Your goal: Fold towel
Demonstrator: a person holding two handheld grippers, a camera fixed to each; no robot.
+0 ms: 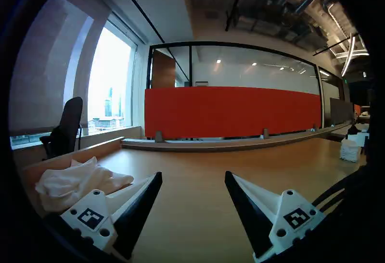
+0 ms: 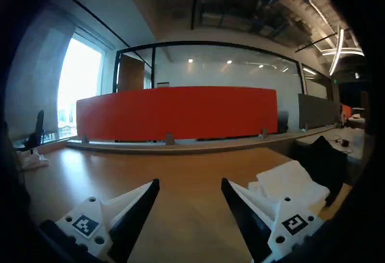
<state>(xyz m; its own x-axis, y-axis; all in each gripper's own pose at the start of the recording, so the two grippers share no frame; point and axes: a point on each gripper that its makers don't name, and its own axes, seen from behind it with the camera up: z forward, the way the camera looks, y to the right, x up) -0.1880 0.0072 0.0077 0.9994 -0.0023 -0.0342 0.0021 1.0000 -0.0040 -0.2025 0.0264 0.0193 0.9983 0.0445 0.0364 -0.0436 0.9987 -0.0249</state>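
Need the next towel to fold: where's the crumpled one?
In the left gripper view, the crumpled towel lies left on the desk, near the black chair.

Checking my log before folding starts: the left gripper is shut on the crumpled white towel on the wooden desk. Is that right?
Not quite. The left gripper view shows the left gripper open, nothing between its fingers; the crumpled white towel lies on the wooden desk, off to one side of it.
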